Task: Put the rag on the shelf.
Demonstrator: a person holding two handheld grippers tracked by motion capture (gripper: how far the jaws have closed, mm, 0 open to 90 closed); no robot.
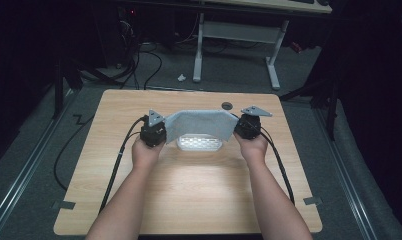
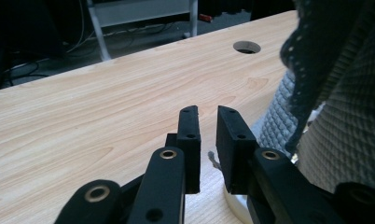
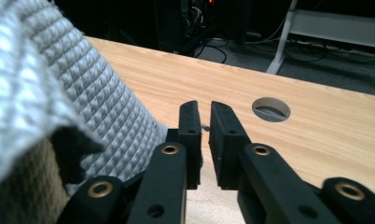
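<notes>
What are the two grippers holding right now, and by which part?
The grey cloth, stretched between them: the left gripper has its left end, the right gripper its right end. The exact pinch point is hard to make out in the gripper views.

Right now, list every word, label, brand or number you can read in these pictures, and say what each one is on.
None can be read.
The grey cloth shows a woven pattern and no print.
The white tray under it has holes and no lettering.
The wooden table carries no sticker or mark, just a round hole.
The left claw and right claw are plain black with brass rivets.
</notes>
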